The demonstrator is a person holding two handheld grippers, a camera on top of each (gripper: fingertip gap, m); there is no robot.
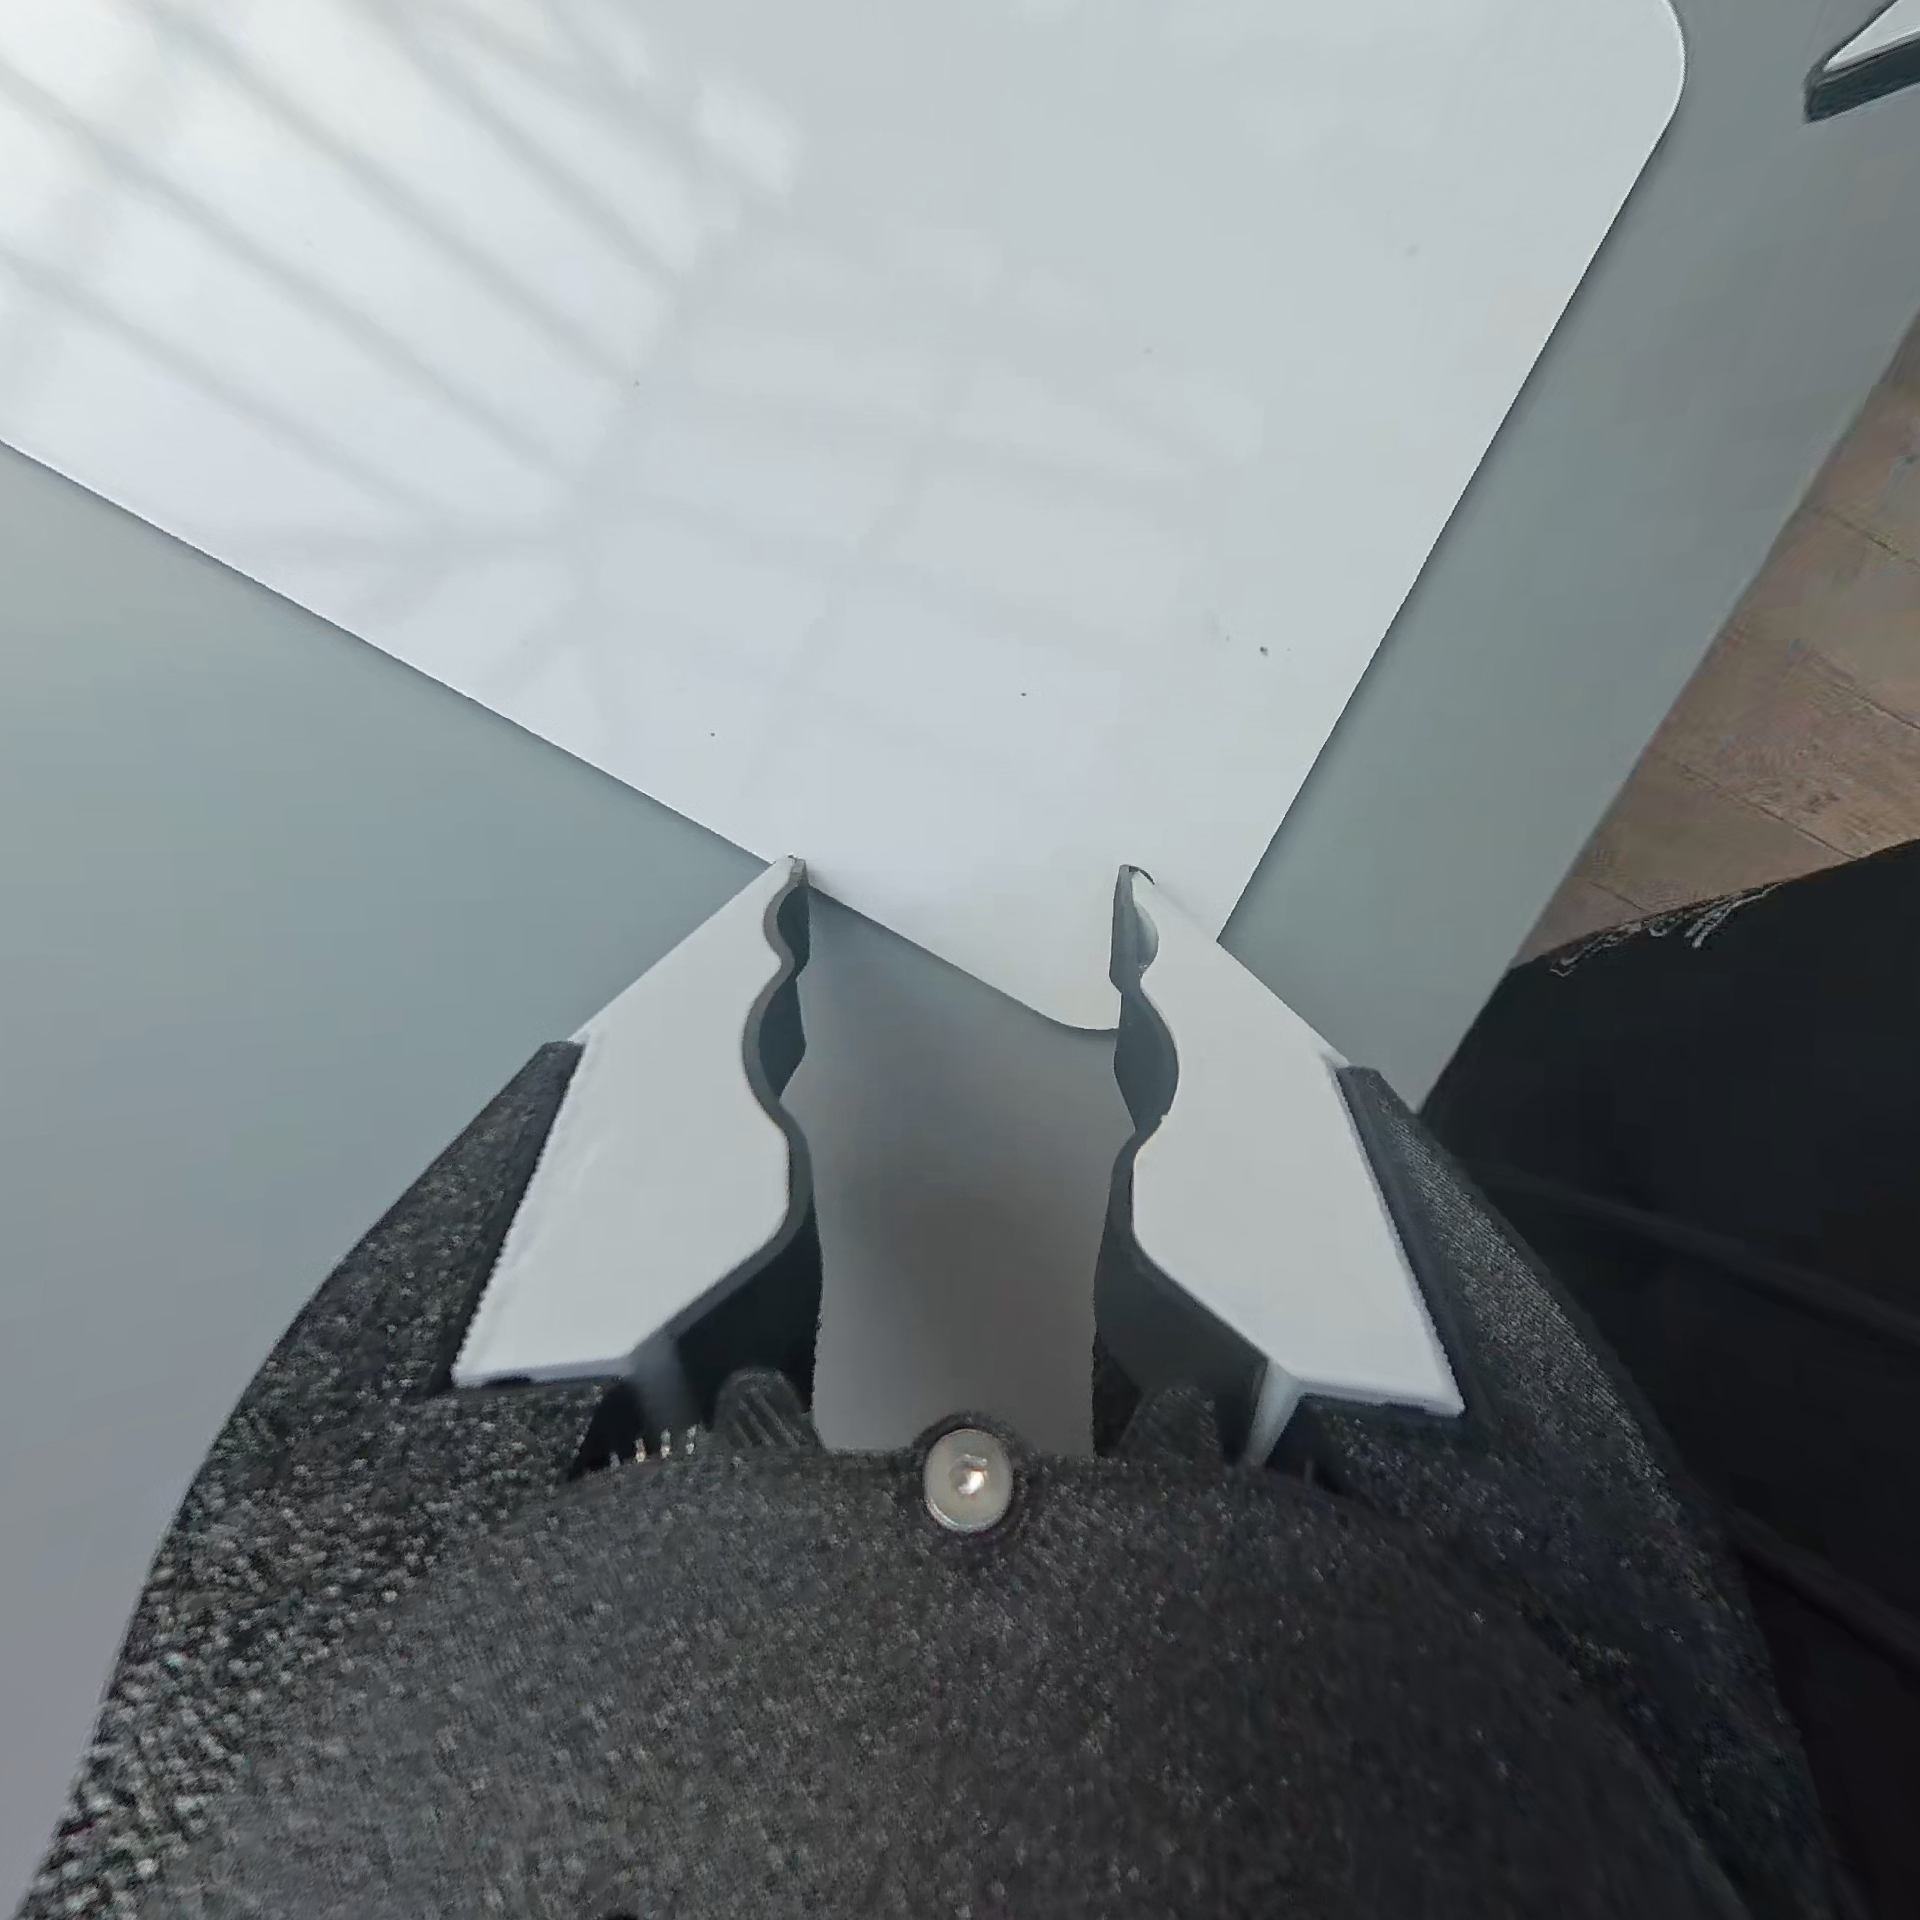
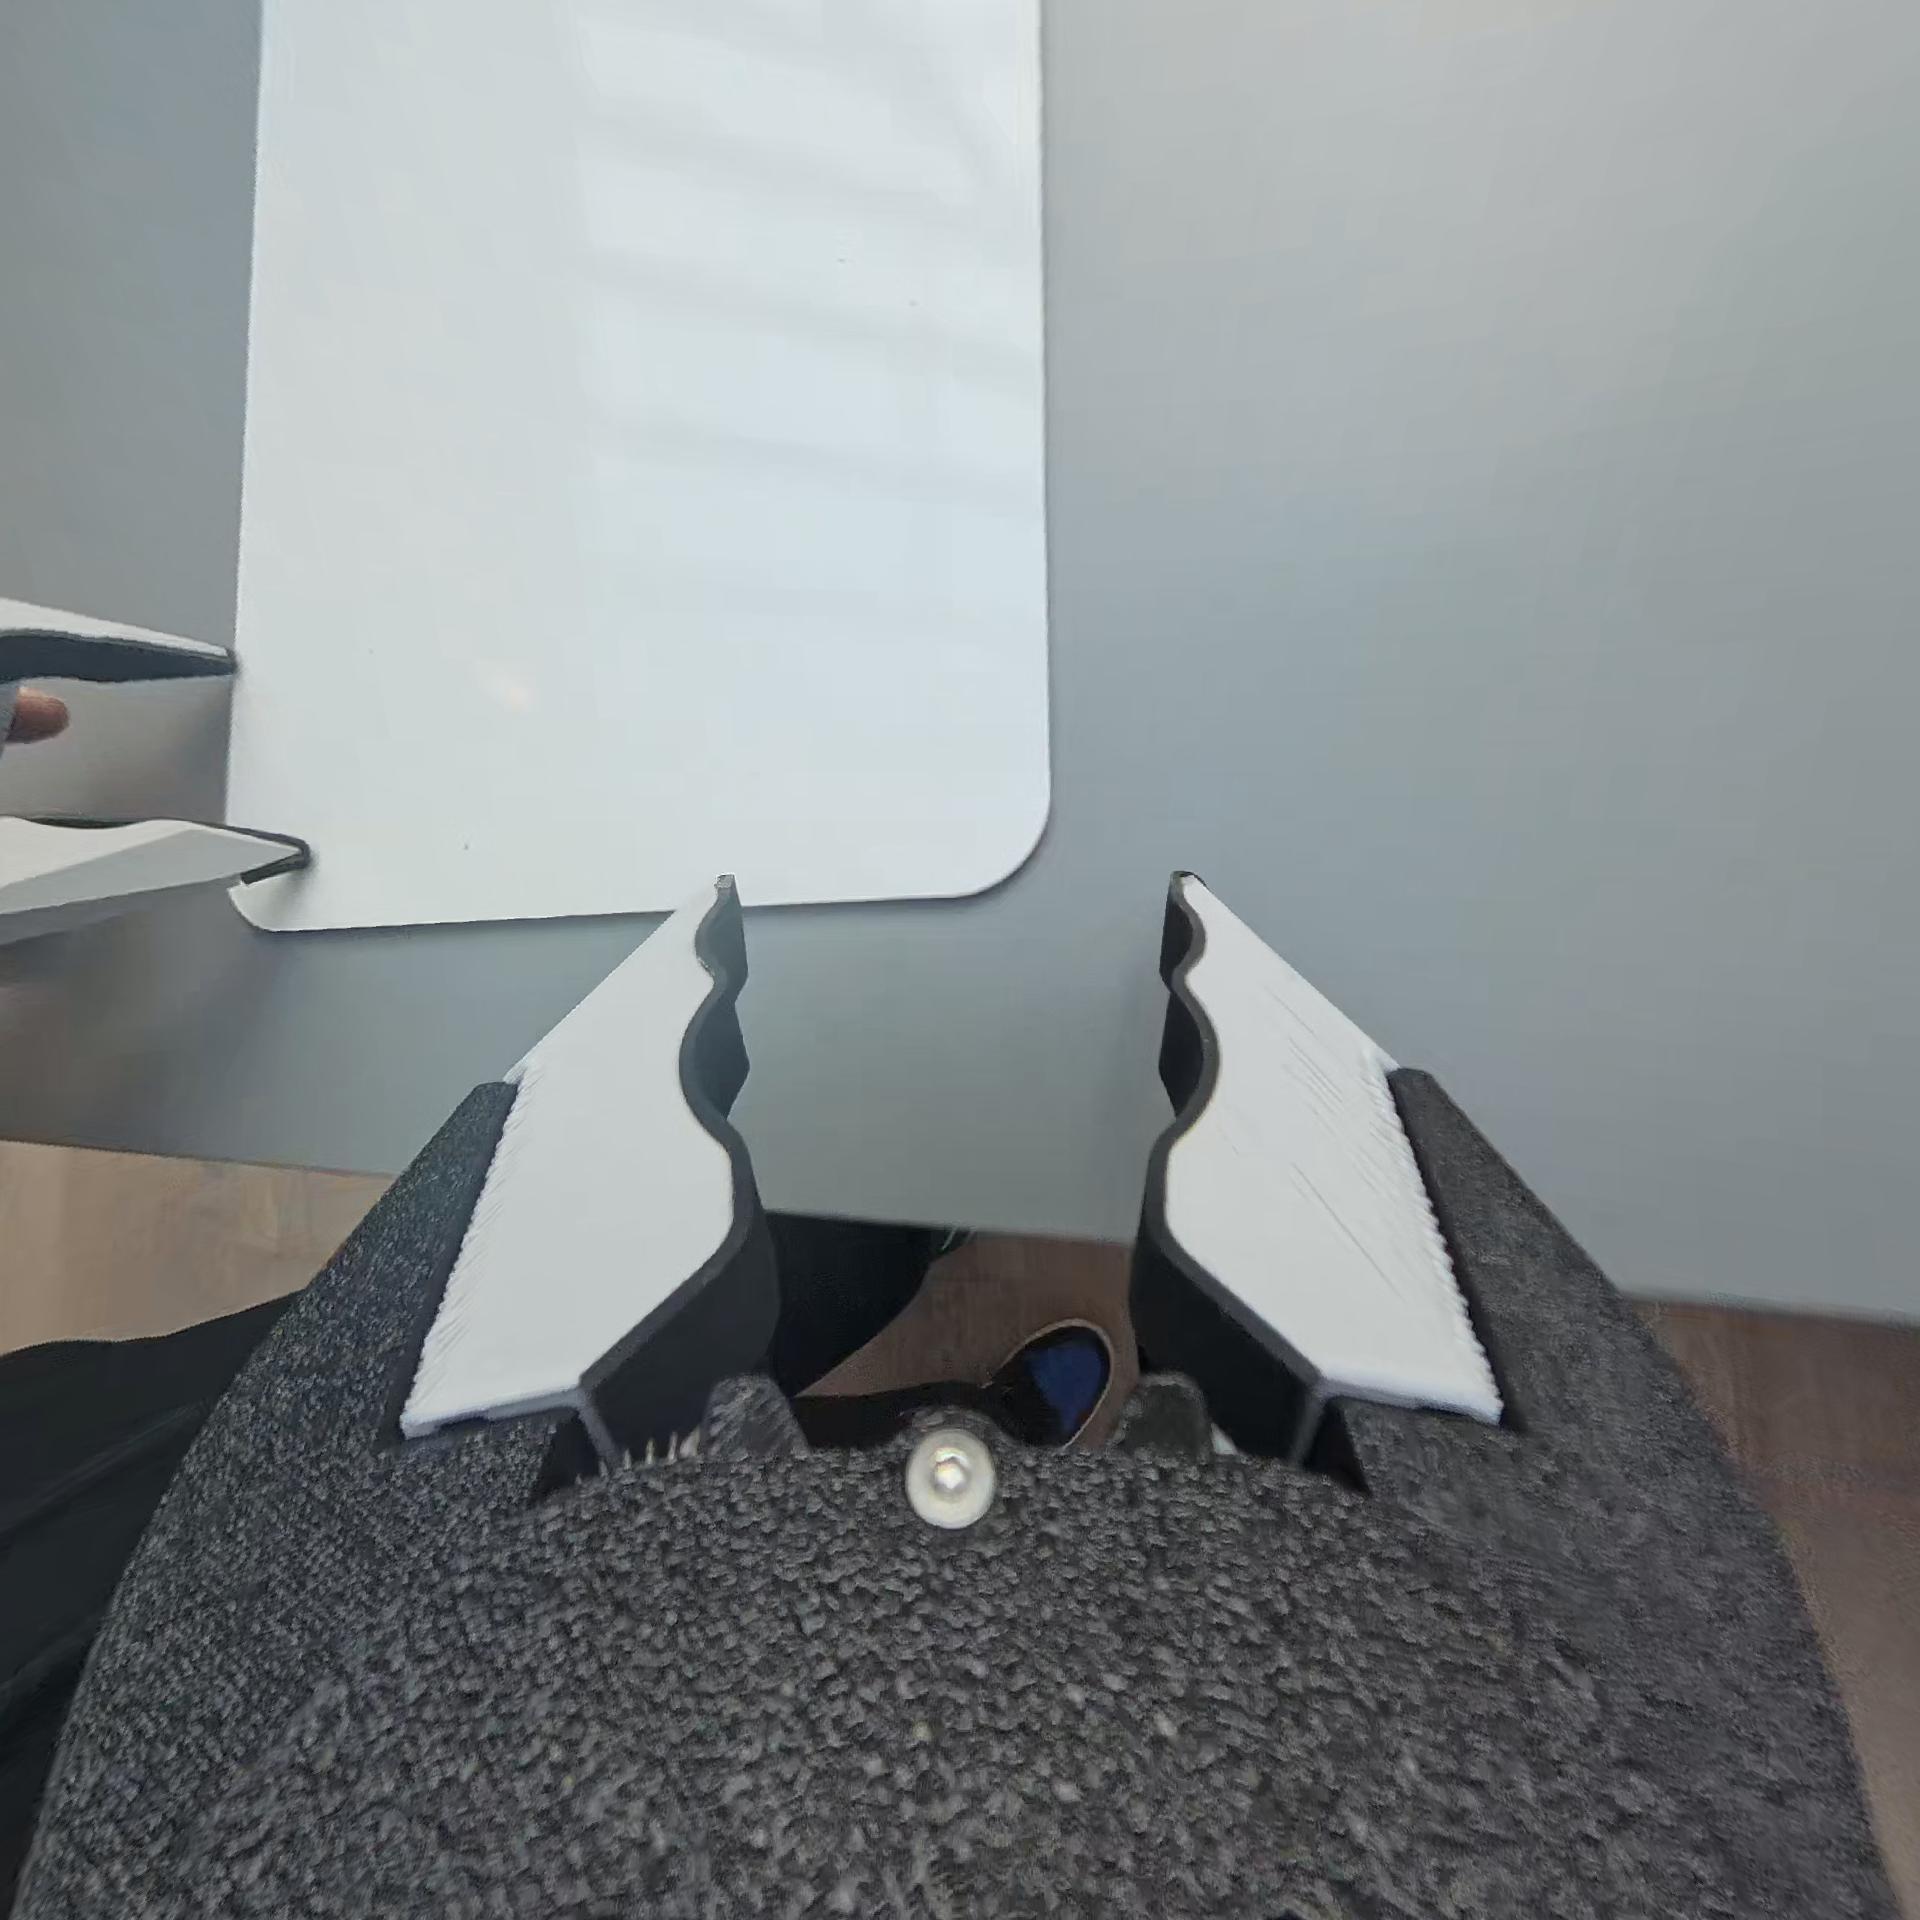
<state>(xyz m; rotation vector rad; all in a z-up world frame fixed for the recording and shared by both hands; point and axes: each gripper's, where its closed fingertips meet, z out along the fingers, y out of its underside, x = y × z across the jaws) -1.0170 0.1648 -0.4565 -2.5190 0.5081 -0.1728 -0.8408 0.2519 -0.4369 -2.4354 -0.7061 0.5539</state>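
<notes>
Two tools sit over a grey counter bearing a white round-cornered mat; wood flooring lies beyond the counter edge. The left tool is open and empty, its tips over the mat's near corner. The right tool is open and empty, just off the mat's near edge over bare counter. Only the right wrist view shows the left tool at the mat's corner and a fingertip behind it. Dark clothing blocks the left view's lower right.
</notes>
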